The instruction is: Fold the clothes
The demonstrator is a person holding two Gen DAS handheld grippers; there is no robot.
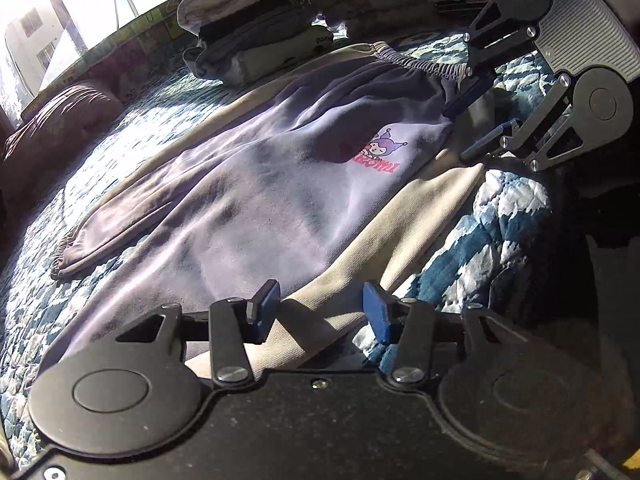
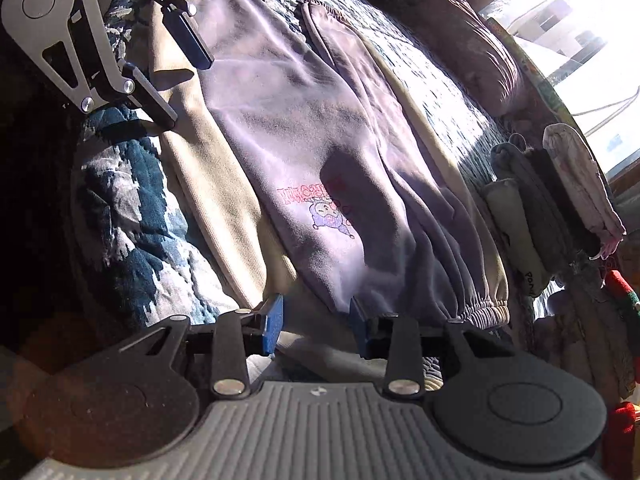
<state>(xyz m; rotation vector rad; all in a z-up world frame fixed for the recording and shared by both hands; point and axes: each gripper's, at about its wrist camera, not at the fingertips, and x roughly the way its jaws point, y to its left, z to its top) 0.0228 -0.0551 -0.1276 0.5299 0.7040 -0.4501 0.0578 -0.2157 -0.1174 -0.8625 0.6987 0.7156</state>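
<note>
A bed takes up the scene, covered in a quilted blue-and-white bedspread (image 1: 120,136) that lies in hard sunlight. At the far left a window (image 1: 80,4) glares white, with buildings washed out beyond it, and a brown pillow (image 1: 52,128) sits under the sill. Further along, a stack of folded clothes (image 1: 244,40) stands on the quilt, and more folded piles run on toward the right, their tops cut off by the frame edge.

Spread flat across the middle of the bed is a pair of lavender sweatpants (image 1: 256,200) with cream side stripes, a small cartoon print (image 1: 380,152) near the hip and a gathered waistband (image 1: 416,64). One cuffed leg end (image 1: 76,256) reaches toward the pillow. The print's pink lettering is too small and skewed to read. The lower ends of the pants nearest the left gripper vanish under its body, so I cannot see where the near leg finishes. Deep shadow swallows the near edge of the bed.

The left gripper (image 1: 320,304) sits low over the cream stripe on the near leg with its blue pads well apart, nothing between them but the cloth lying beneath; whether the tips touch it I cannot tell. The right gripper (image 2: 316,320) is at the waistband corner, its jaws also parted, moderately wide, straddling the edge of the fabric there without pinching it. In the right wrist view the waistband's ribbed edge (image 2: 484,312) lies just beside its right finger.
</note>
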